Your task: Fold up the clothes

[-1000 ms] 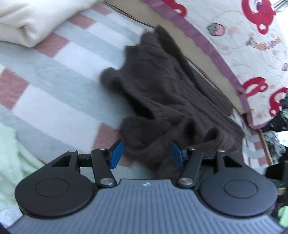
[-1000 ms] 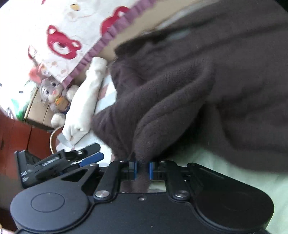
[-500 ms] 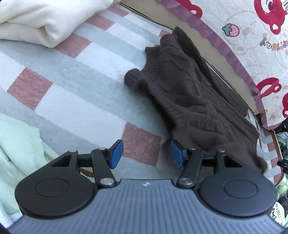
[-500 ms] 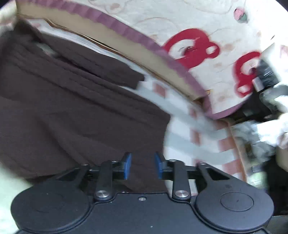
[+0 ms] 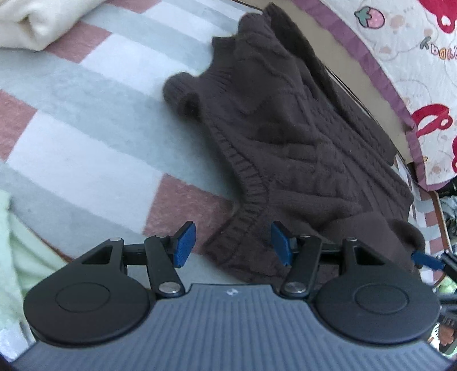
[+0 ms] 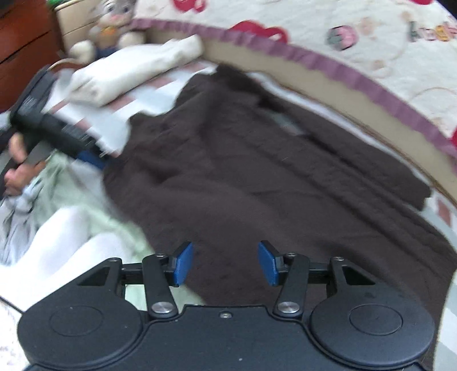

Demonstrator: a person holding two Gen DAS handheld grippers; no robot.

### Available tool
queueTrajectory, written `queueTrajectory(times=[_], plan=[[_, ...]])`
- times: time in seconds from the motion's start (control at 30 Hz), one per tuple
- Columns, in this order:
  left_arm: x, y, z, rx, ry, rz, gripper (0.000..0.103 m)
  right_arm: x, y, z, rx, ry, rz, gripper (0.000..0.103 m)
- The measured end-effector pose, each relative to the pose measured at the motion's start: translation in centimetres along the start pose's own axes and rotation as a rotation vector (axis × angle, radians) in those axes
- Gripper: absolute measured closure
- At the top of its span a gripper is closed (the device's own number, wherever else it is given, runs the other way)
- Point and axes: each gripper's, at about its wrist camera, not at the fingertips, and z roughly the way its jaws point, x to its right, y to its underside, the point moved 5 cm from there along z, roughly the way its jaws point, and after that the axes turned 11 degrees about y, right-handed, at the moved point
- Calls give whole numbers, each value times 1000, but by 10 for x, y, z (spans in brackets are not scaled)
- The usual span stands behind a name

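Observation:
A dark brown cable-knit sweater (image 5: 300,137) lies spread on a striped blanket (image 5: 85,137). My left gripper (image 5: 232,242) is open just above the sweater's ribbed near edge, which shows between the blue pads without being pinched. The right wrist view shows the same sweater (image 6: 257,171) filling the middle. My right gripper (image 6: 225,262) hovers over its near part with the jaws opening and nothing gripped between them. The left gripper (image 6: 88,155) also shows at the sweater's left edge, held by a hand (image 6: 17,168). One blue finger of the right gripper (image 5: 427,259) peeks in at the right.
A folded cream cloth (image 5: 31,22) lies at the far left. Pale green cloth (image 5: 17,242) and white fabric (image 6: 65,237) lie near me. A quilt with red bears (image 5: 414,71) borders the far side. A plush toy (image 6: 111,20) sits by wooden furniture (image 6: 25,37).
My right gripper let go of the sweater fold it pinched, opened, rolled and rose. The sweater now lies flatter. My left gripper shifted toward the sweater's ribbed edge.

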Motion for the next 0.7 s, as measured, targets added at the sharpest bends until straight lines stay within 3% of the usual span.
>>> queueTrajectory(times=[0.1,0.2,0.23,0.27,0.3,0.37,0.47,0.53,0.6,0.67,0.7], plan=[[8,-2,8,-1,-28,38,40,-16,0,9,-40,-46,-39,44],[21,-1,16,-19,-46,91,45,-27,-21,21,-27,-111,4,44],[25,0,16,-25,-38,111,54,-34,-29,24,-16,-139,2,44],[29,1,16,-21,-30,131,91,-42,-36,26,-4,-165,-3,44],[33,2,14,-8,-26,150,99,-51,-42,28,11,-174,-30,44],[39,-2,2,40,-8,157,99,-70,-52,32,46,-183,-95,44],[45,-18,-27,151,74,82,99,-96,-59,36,95,-173,-171,41],[46,-29,-41,183,159,17,99,-110,-60,39,123,-150,-212,36],[44,-34,-46,182,177,-17,99,-123,-62,43,151,-128,-249,36],[42,-34,-48,171,150,-31,99,-116,-69,48,142,-112,-196,44],[42,-31,-48,164,100,-26,98,-113,-72,51,138,-104,-169,81]])
